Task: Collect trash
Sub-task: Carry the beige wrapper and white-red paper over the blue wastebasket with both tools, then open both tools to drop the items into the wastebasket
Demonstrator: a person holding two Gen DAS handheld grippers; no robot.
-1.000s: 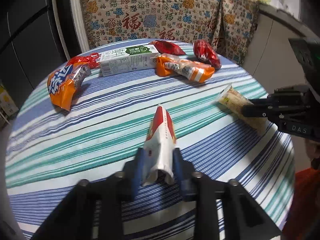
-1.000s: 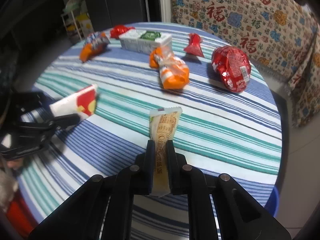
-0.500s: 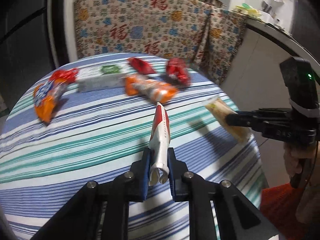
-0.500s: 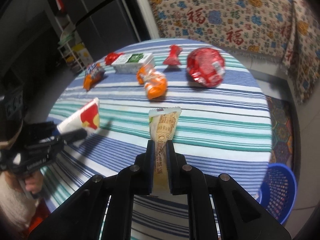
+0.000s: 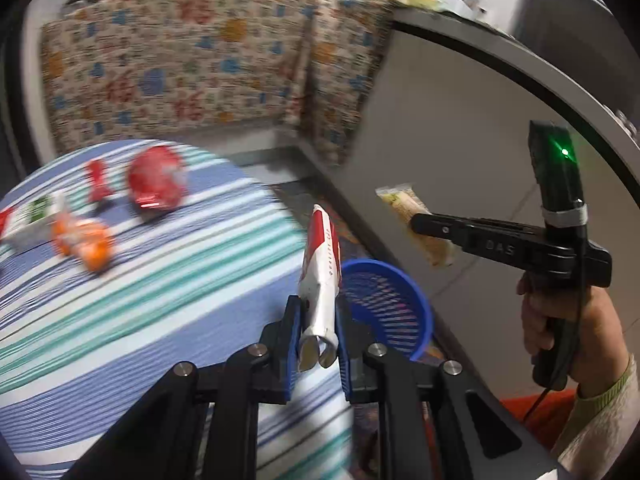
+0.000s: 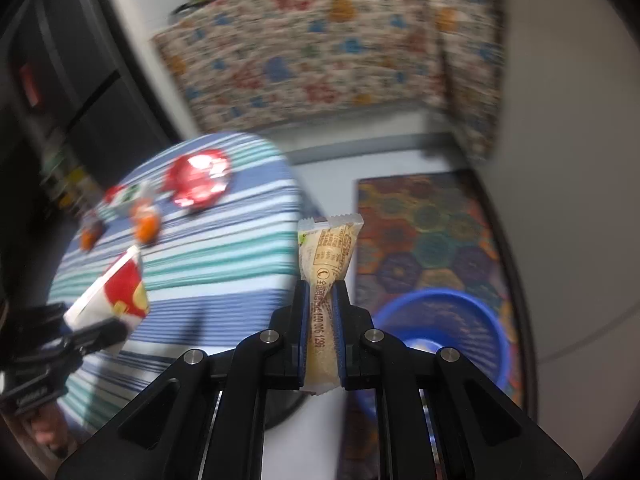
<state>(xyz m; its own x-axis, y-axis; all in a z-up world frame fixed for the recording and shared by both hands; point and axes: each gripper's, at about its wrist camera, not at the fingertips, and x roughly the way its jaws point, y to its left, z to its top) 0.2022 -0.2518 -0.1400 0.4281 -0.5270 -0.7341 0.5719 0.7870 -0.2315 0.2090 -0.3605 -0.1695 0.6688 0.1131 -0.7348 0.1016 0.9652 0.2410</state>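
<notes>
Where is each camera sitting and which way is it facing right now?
Left wrist: on the left claw, facing down past the red and white wrapper it grips, toward the blue basket; the right hand and right claw show.
Right wrist: on the right claw, facing down past the beige wrapper it grips, toward the basket; the left claw shows at lower left.
Shared: basket, striped table, both wrappers, red packet.

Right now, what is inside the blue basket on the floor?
The blue basket shows mostly bare slatted wall; a pale patch near the bottom may be a wrapper. The right claw and its yellow wrapper hide the near side.
</notes>
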